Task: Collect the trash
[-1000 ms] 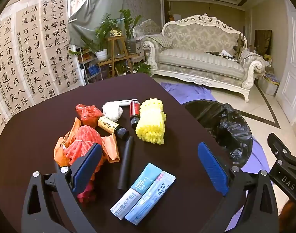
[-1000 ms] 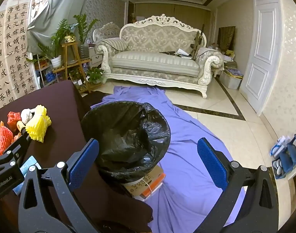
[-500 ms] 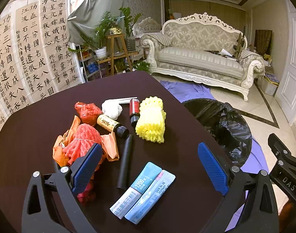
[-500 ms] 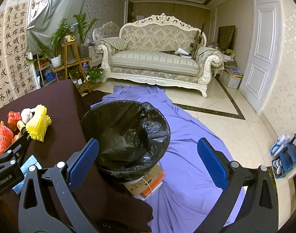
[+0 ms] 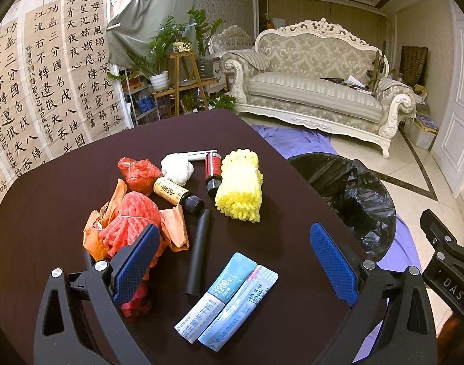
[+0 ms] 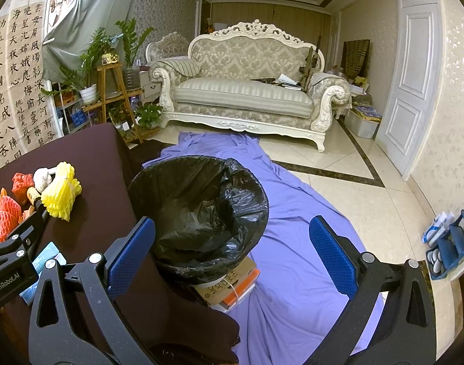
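Dark brown table point(image 5: 64, 188) strewn with trash: yellow foam net point(image 5: 239, 187), red foam net point(image 5: 131, 222) on orange paper, amber bottle point(image 5: 177, 194), black tube point(image 5: 200, 252), two blue sachets point(image 5: 229, 298). Left gripper point(image 5: 235, 255) spread wide over the sachets, gripping nothing. Right gripper point(image 6: 232, 252) likewise agape above black-lined bin point(image 6: 201, 213) just beside the table.

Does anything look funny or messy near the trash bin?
Yes. The trash bin stands on a stack of books instead of the floor, so it looks a bit wobbly. A purple sheet lies rumpled across the tiles under it.
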The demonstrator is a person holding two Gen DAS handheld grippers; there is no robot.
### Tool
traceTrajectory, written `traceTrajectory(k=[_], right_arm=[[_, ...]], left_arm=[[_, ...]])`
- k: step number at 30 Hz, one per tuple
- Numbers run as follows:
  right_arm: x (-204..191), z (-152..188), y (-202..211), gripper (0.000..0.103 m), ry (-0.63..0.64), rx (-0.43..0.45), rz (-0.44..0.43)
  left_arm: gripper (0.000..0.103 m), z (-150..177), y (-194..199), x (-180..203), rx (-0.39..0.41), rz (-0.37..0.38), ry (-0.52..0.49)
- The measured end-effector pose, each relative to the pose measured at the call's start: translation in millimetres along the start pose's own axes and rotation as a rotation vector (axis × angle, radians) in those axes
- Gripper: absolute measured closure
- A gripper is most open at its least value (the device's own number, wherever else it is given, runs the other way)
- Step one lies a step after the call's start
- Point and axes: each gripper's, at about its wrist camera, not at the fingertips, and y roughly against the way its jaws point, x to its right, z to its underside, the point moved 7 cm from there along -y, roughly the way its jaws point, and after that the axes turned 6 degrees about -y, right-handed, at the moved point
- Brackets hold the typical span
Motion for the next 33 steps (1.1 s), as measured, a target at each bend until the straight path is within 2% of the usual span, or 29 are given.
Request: traceTrajectory(k=[33], right_arm=[[-1.5, 0.8, 0.6, 0.004, -0.003, -0.012, -0.001]], left_arm=[[0.007, 1.6, -5.9, 2.1, -0.009, 0.004, 0.002]])
